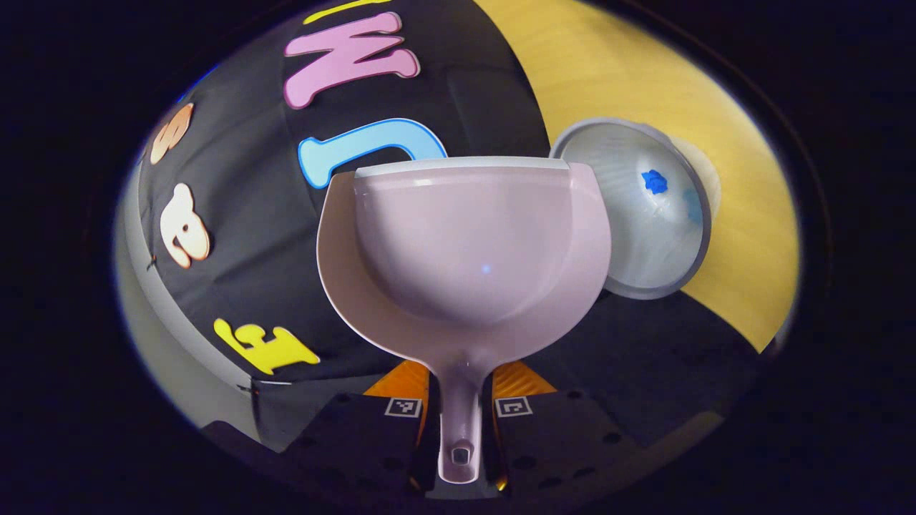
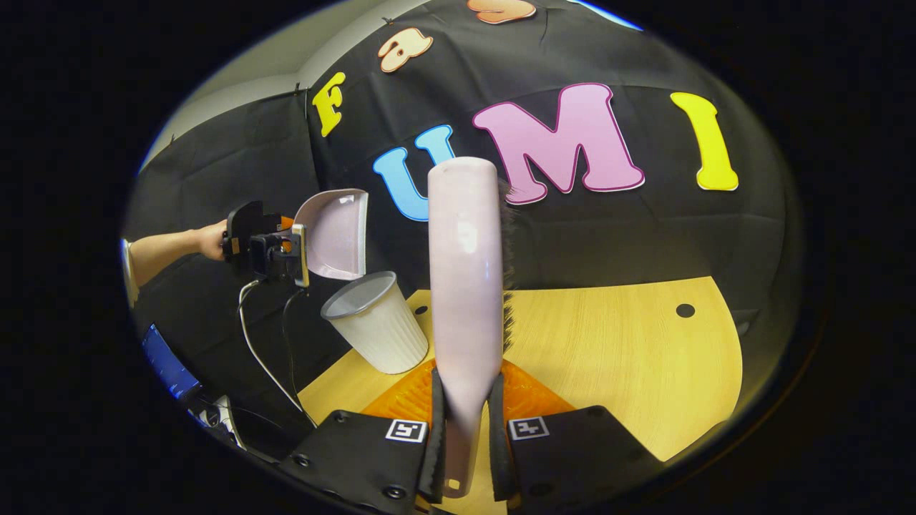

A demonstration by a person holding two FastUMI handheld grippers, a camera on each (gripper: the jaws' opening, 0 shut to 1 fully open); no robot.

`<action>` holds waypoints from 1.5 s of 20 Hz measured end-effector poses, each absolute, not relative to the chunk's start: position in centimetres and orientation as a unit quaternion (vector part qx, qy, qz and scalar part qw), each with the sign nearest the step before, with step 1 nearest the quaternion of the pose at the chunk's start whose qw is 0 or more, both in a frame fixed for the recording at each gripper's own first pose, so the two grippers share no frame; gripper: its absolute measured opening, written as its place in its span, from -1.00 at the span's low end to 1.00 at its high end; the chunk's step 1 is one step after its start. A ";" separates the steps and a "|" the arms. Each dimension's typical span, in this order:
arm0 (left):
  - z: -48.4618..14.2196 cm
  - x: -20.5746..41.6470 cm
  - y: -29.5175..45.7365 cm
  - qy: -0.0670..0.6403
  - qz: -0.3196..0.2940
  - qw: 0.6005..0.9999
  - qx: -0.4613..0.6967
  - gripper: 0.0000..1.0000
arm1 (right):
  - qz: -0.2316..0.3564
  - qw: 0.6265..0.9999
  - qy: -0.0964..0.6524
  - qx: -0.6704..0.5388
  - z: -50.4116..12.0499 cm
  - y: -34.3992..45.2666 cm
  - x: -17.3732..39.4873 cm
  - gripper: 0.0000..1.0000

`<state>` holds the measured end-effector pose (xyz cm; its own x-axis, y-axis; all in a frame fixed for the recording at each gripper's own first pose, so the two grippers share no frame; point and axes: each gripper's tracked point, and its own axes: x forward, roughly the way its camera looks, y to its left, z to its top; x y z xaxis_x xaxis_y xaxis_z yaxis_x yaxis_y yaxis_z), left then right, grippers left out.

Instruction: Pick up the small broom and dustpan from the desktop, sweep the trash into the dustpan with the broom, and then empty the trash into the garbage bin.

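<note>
1. Pink dustpan (image 1: 465, 243), biggest and closest, is tipped up over the bin; the left claw (image 1: 460, 429) squeezes its handle.
2. Broom (image 2: 465, 286) stands up in the right claw (image 2: 464, 443), gripped tight, above the table (image 2: 615, 343).
3. Bin (image 1: 637, 214) holds a blue scrap (image 1: 654, 182).
4. Leftover trash could miss the bin's rim, or the light bin could tip if bumped.

The pale pink dustpan (image 1: 465, 257) is held up by its handle, tipped on its side above the garbage bin (image 2: 377, 330). The bin, a white ribbed tub with a grey rim, stands on the wooden worktop (image 2: 615, 343) with blue trash (image 1: 654, 182) inside. The pink broom (image 2: 464, 286) stands upright, dark bristles along its right edge.
</note>
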<state>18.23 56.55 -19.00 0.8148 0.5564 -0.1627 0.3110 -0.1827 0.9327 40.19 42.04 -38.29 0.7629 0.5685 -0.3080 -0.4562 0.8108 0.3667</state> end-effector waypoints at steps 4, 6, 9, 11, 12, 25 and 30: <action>-20.4 18.6 54.7 0.303 0.129 0.721 0.610 -0.58 | 0.272 0.930 0.206 0.140 -37.7 41.9 39.8 -0.46; -22.0 18.7 51.6 0.314 0.119 0.796 0.504 -0.58 | 0.264 0.930 0.216 0.136 -37.9 41.9 39.6 -0.46; -26.3 18.4 45.0 0.348 0.052 0.861 0.366 -0.58 | 0.259 0.930 0.231 0.121 -37.9 42.0 39.0 -0.46; -29.1 18.7 40.6 0.363 0.016 0.876 0.318 -0.58 | 0.256 0.927 0.243 0.123 -37.9 42.0 38.6 -0.46; -30.5 18.0 38.5 0.368 0.003 0.884 0.289 -0.58 | 0.251 0.927 0.251 0.123 -37.9 41.9 38.6 -0.46; -53.7 9.8 26.8 0.578 -0.007 0.816 0.017 -0.57 | 0.149 0.836 0.521 0.084 -53.0 39.7 35.5 -0.45; -58.2 9.8 26.7 0.639 0.006 0.769 -0.019 -0.57 | 0.115 0.753 0.646 0.051 -59.9 39.3 33.6 -0.43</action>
